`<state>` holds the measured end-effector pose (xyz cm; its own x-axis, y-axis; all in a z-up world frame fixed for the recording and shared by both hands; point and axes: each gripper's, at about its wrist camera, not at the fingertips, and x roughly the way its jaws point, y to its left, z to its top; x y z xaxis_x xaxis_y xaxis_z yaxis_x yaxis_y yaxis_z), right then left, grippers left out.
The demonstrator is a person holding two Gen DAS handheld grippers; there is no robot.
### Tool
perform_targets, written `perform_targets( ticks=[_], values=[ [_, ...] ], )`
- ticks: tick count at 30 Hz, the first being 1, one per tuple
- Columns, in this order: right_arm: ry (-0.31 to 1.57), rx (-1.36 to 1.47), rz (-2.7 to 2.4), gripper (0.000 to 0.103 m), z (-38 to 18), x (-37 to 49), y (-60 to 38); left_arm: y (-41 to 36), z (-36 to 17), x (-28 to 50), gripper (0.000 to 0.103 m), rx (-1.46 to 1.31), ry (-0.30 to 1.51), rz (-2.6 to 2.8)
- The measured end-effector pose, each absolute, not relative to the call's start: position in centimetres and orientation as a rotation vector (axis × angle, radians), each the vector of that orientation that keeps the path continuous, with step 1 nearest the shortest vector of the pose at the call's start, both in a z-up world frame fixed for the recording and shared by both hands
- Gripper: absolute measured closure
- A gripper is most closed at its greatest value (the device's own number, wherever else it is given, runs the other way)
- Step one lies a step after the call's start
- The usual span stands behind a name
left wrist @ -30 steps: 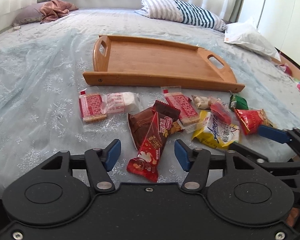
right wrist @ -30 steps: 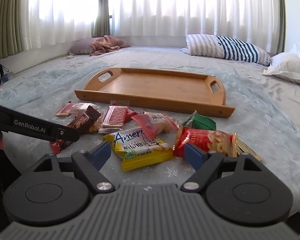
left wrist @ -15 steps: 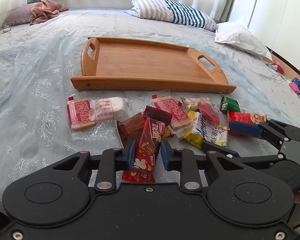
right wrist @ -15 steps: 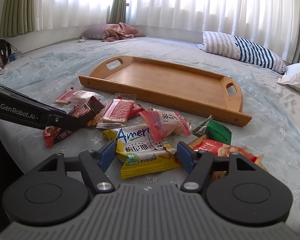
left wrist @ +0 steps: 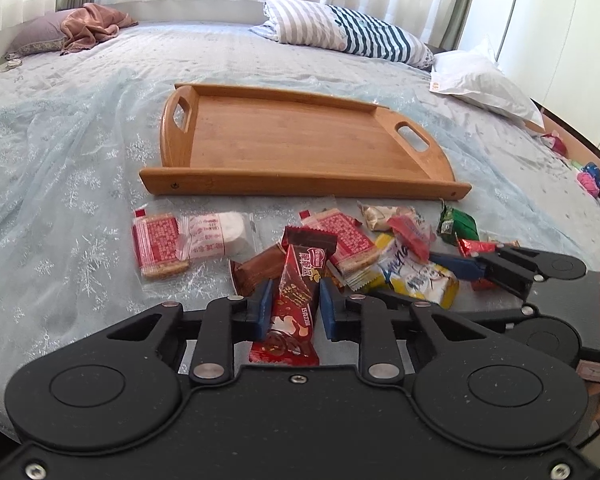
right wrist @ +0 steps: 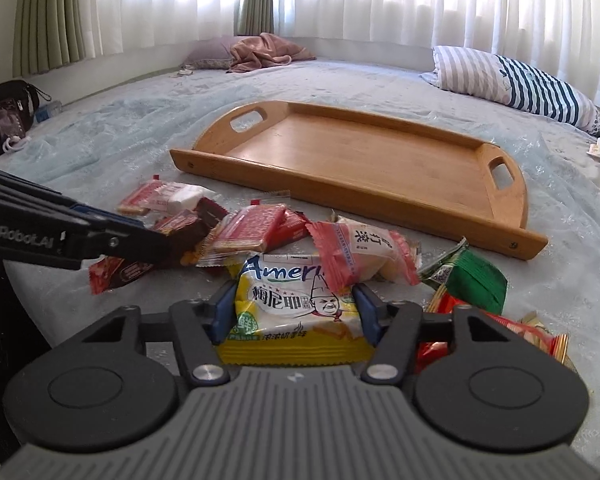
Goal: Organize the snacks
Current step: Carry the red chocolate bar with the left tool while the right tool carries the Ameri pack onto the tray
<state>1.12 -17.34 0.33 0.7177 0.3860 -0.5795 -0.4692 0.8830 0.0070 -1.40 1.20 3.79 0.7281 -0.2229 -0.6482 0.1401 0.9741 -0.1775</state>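
Left tongs (left wrist: 292, 308) clamp the red wafer bar (left wrist: 294, 300), right tongs (right wrist: 294, 314) the yellow packet (right wrist: 296, 312); wooden tray (left wrist: 300, 178) holds nothing yet.

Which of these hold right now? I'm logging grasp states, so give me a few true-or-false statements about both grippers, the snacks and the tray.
1. The left gripper is closed on the red snack bar. True.
2. The wooden tray already holds two snacks. False: nothing lies in it.
3. The right gripper has its fingers on either side of the yellow snack pack. True.
4. The green packet lies inside the tray. False: it lies on the bedspread, in front of the tray.
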Motion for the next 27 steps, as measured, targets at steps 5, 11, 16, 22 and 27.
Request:
perform_targets(
  ticks=[5,11,16,22,27],
  values=[
    [0.596,-0.105,0.505,0.041,1.7,-0.1,-17.8,1.6,4.8,-0.7,0.08,-0.133,0.708,-0.198],
    [0.545,-0.095,0.524,0.041,4.1,-1.5,-18.2,2.3,6.4,0.9,0.081,-0.151,0.67,-0.19],
    [0.494,-0.052,0.515,0.041,6.4,-1.4,-19.1,2.6,7.6,2.5,0.081,-0.154,0.64,-0.182],
    [0.459,-0.063,0.376,0.041,7.5,1.2,-19.9,3.0,9.1,5.3,0.081,-0.207,0.624,-0.182],
    [0.5,-0.018,0.285,0.041,7.5,6.0,-21.2,2.7,9.9,9.4,0.081,-0.261,0.645,-0.167]
  ],
)
